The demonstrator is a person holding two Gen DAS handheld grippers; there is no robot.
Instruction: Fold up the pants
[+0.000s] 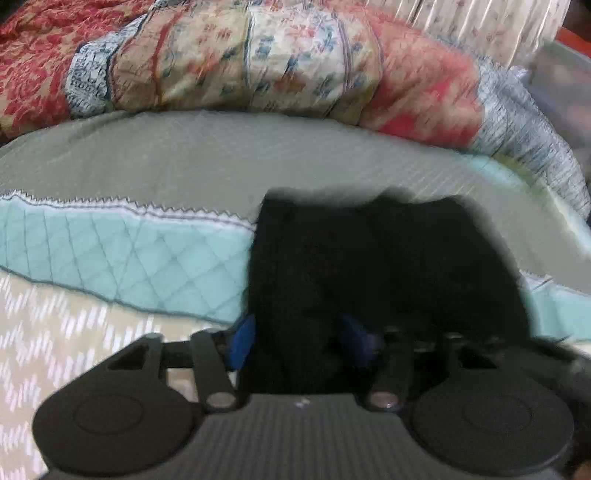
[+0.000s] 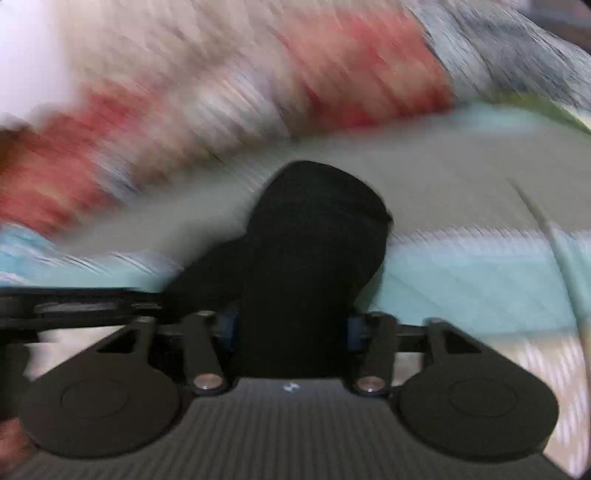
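The black pants lie bunched on the bed, filling the lower middle of the left wrist view. My left gripper is shut on the pants cloth, which hides most of its blue pads. In the right wrist view, another black part of the pants rises in a rounded fold between the fingers. My right gripper is shut on that cloth, its blue pads just showing at each side. Both views are blurred by motion.
A grey-green sheet and a pale teal quilted cover lie under the pants. A rolled floral patchwork quilt lies along the far side. A pleated curtain hangs behind. A cream zigzag bedspread is nearest.
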